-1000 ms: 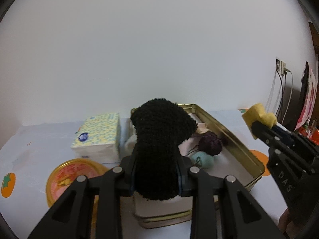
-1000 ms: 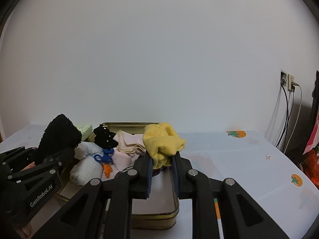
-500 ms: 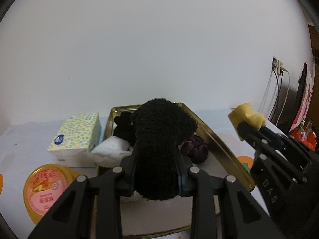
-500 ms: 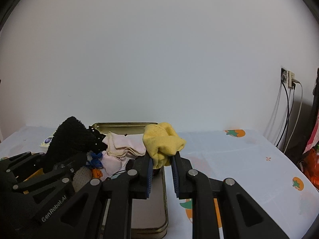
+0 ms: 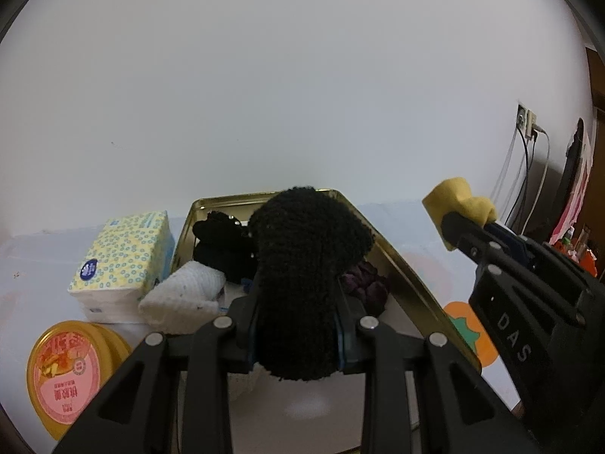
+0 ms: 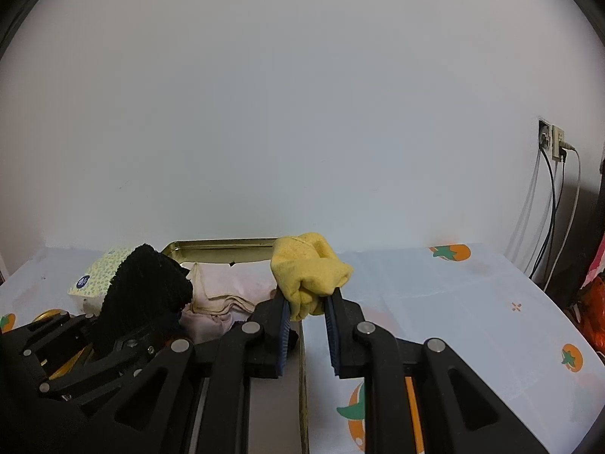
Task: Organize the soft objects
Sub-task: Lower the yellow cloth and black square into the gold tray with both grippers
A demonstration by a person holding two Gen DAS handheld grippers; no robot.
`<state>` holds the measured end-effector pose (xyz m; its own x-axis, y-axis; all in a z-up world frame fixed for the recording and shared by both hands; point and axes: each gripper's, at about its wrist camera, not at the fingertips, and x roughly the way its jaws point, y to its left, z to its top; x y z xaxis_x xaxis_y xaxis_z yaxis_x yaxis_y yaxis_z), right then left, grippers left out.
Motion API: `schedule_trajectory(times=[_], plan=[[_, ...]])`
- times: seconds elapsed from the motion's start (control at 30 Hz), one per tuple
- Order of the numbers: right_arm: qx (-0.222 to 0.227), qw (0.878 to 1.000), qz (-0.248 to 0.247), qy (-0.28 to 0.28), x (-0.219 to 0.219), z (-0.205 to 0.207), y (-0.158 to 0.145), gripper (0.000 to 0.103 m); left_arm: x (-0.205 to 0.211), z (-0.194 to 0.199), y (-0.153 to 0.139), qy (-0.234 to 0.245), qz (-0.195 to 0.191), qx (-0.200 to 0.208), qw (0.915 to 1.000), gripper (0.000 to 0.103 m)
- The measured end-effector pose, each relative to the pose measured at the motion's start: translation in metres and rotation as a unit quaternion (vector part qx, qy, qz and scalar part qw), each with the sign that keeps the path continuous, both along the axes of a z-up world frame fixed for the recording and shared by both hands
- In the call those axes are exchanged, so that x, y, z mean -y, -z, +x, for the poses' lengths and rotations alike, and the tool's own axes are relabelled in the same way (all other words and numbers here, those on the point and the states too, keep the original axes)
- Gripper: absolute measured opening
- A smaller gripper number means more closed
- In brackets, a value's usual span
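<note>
Black fuzzy cloth (image 5: 302, 287) clamped upright in left tool (image 5: 297, 325), over gold tin (image 5: 416, 287) on table (image 6: 453, 295) | cream cloths (image 6: 215, 295) lying inside tin | yellow cloth (image 6: 308, 274) pinched in right tool (image 6: 308, 317), above tin's right rim

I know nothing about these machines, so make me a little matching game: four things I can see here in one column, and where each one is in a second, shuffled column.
Things:
1. black fuzzy cloth
2. yellow cloth
3. tissue pack
4. purple knitted piece

Places:
A. lying inside the gold tin
B. clamped in the left claw
C. standing on the table left of the tin
D. clamped in the right claw

Pairs: 1-B, 2-D, 3-C, 4-A
</note>
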<state>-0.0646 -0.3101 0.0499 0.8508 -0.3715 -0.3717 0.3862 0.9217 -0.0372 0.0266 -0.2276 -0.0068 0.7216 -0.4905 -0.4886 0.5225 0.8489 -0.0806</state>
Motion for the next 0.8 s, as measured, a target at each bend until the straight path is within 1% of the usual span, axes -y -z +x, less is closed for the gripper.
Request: schedule_trajectory(times=[0.1,0.3,0.43,0.57,0.8], plan=[[-0.004,1.000,0.000,-0.003,0.002,0.004,-0.002,0.019,0.001,0.004,-0.003,-0.002,0.000,-0.002,1.0000,0.028],[-0.023,1.000,-0.011,-0.012,0.010,0.023,-0.009,0.019,0.007,0.007,-0.010,-0.003,0.011,0.002,0.9999,0.028],[-0.038,0.999,0.000,-0.022,0.017,0.040,-0.014,0.019,0.009,0.011,-0.015,-0.009,0.022,0.005,0.9997,0.028],[-0.067,0.997,0.009,-0.033,0.024,0.060,-0.017,0.019,0.010,0.020,-0.011,-0.011,0.028,-0.027,0.9992,0.028],[-0.111,0.992,0.024,-0.047,0.029,0.087,-0.014,0.019,0.013,0.029,-0.002,-0.020,0.050,-0.046,0.9975,0.028]])
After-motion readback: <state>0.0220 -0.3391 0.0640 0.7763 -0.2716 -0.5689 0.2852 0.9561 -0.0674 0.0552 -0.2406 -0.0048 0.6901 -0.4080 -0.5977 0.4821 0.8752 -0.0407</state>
